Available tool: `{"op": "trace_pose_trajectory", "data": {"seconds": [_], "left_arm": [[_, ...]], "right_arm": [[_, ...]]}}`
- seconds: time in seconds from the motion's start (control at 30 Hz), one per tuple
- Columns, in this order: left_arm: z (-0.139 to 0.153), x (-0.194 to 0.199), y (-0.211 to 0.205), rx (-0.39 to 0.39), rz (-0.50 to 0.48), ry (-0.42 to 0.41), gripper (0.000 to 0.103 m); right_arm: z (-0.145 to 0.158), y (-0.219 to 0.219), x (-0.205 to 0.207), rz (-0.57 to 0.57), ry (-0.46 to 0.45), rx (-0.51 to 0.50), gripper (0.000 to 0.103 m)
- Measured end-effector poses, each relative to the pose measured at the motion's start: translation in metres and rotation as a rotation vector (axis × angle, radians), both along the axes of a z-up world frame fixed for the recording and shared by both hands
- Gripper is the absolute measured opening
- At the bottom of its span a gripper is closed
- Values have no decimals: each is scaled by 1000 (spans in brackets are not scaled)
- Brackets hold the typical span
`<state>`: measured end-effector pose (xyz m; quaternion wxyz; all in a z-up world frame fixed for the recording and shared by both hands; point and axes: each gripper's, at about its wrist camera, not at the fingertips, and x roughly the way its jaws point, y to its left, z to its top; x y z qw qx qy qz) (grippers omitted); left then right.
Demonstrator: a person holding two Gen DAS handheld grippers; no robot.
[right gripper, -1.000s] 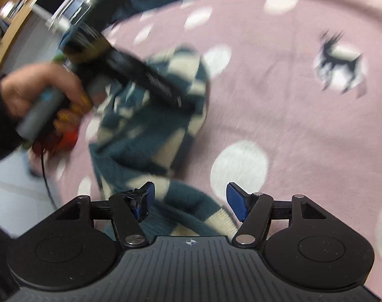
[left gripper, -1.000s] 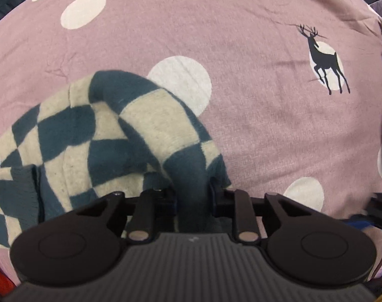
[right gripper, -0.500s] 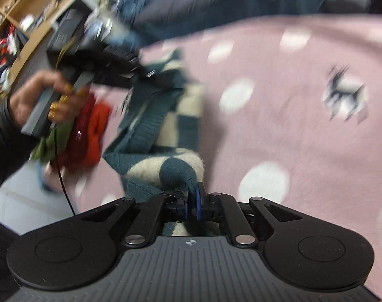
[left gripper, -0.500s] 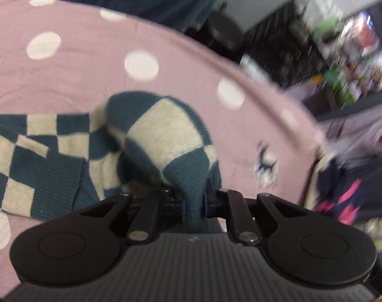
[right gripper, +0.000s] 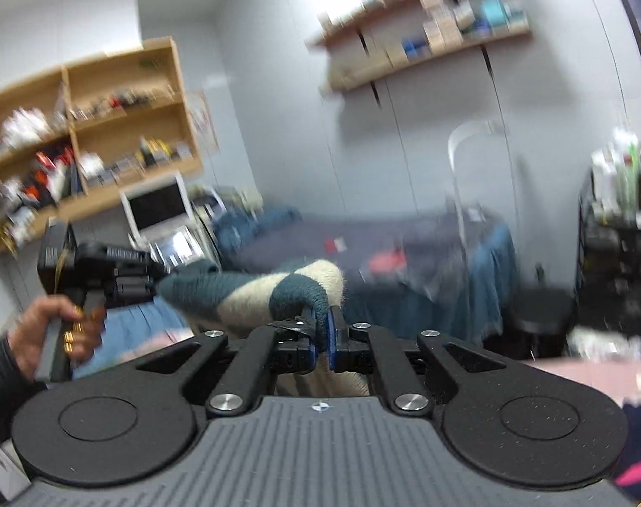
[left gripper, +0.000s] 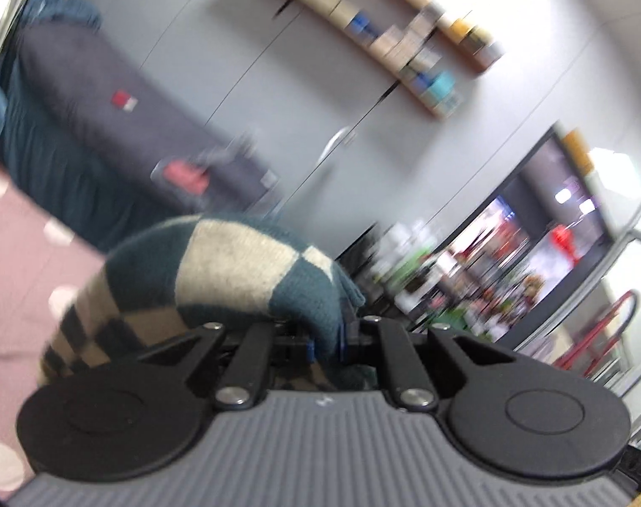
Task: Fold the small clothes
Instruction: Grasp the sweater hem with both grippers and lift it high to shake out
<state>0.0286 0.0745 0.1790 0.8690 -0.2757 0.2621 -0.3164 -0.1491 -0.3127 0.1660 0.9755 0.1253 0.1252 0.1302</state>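
Observation:
A small knitted garment in teal and cream checks (left gripper: 219, 270) hangs in the air between my two grippers. My left gripper (left gripper: 327, 340) is shut on a teal fold of it, and the cloth bulges over the fingers and drops away to the left. My right gripper (right gripper: 322, 338) is shut on another teal edge of the garment (right gripper: 261, 291). In the right wrist view the left gripper (right gripper: 160, 274) shows at the left, held by a hand (right gripper: 54, 333), with the knit stretched between the two. Both grippers point nearly level.
The pink spotted bed cover (left gripper: 20, 262) lies low at the left. A dark blue couch with clothes (right gripper: 426, 262) stands ahead. Wooden shelves (right gripper: 109, 135), a monitor (right gripper: 155, 207), grey cupboards (left gripper: 320, 84) and a cluttered rack (right gripper: 625, 219) line the room.
Both grippers have risen from the bed and tipped up to near level, lifting the checked garment with them. The right gripper went from open to shut on the knit's edge.

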Motion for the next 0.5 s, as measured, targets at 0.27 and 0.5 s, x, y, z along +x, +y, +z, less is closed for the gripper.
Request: {"op": "trace_pose_trajectory", "data": {"seconds": [0.27,0.5], "left_arm": [[90,-94,23,-109,-2,-235,10],[156,-153,25,-131,0,-468,10]], "right_arm": [[64,-17,-42,54,-259,27,9],[108,-32,-60,111,-499,169,4]]}}
